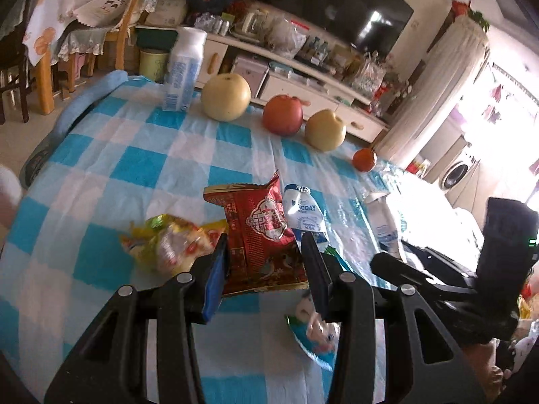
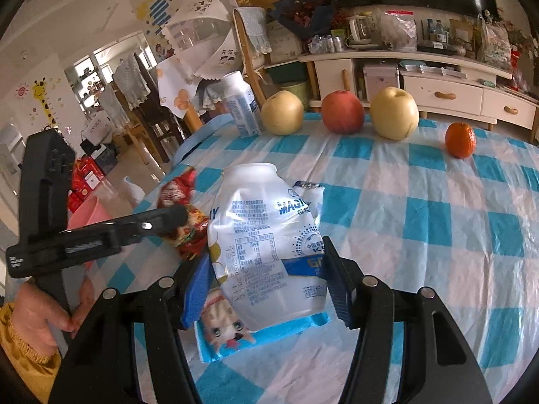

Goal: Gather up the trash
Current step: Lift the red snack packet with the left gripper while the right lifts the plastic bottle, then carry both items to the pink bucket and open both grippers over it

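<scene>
Two tools are working over a desk (image 2: 438,222) covered by a blue and white checked cloth. In the left wrist view, the left tool (image 1: 264,262) is gripping a red snack wrapper (image 1: 259,235) between its blue pads, with the wrapper sticking up and away from the fingers, above the cloth. Just left of it a crumpled yellow wrapper (image 1: 168,242) is lying on the cloth, and under the right finger a blue cartoon-printed wrapper (image 1: 316,340) is lying flat at the near side. In the right wrist view, the right tool (image 2: 269,279) is clamping a squashed white plastic bottle (image 2: 266,235) at about half its spread, the pads pressing on both sides of the bottle's lower body. The bottle is sitting over that same cartoon wrapper, and whether it is touching it cannot be told. The left tool is showing at the left of this view, its tip against the red wrapper, with a hand (image 2: 43,313) in a yellow cuff holding its handle. Along the far edge of the desk an upright white bottle (image 2: 242,107), a pale pear (image 2: 282,112), a red apple (image 2: 342,111), a second pear (image 2: 394,112) and a small orange (image 2: 460,139) are standing in a row, left to right.
</scene>
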Demonstrator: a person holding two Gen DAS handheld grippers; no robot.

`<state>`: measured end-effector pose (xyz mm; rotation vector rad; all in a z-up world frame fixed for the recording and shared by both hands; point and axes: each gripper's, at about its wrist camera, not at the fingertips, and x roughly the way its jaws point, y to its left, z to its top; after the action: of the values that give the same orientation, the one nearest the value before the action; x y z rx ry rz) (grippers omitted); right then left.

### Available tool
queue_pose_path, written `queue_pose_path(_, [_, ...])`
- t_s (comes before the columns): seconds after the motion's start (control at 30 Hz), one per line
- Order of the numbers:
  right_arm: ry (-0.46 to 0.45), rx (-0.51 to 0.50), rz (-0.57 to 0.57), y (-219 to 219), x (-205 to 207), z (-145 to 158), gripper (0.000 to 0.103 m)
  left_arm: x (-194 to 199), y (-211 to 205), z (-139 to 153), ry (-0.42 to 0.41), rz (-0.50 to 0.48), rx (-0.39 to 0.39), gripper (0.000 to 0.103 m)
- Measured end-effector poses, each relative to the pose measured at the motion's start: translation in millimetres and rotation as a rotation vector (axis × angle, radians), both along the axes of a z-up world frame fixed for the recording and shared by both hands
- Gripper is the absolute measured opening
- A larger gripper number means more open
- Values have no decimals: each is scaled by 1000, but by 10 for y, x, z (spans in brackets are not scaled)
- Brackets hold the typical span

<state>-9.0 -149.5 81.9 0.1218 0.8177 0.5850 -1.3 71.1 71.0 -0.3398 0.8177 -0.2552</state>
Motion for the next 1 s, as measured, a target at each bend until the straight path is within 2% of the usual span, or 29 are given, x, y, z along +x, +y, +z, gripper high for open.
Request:
queue_pose_path(0.23, [8,-15,4,144,-155,-11,61,-303,285,56,-31,27,-26,45])
queue_pose_path(0.37, [12,-22,5,238,-227,-10,61,-385,485,73,-46,48,16,45])
queue_pose_path(0.63, [21,-18,15,561,-402,37,61,-536,955,61,-56,93,13,45])
queue_pose_path(0.77, [18,-12,36,802,-525,97,61,-611,1141,135,-84,125,50,45])
queue_pose_path(1.0, [24,6,140,1545,-753,227,61,-826,1703,283,-132,229,72,45])
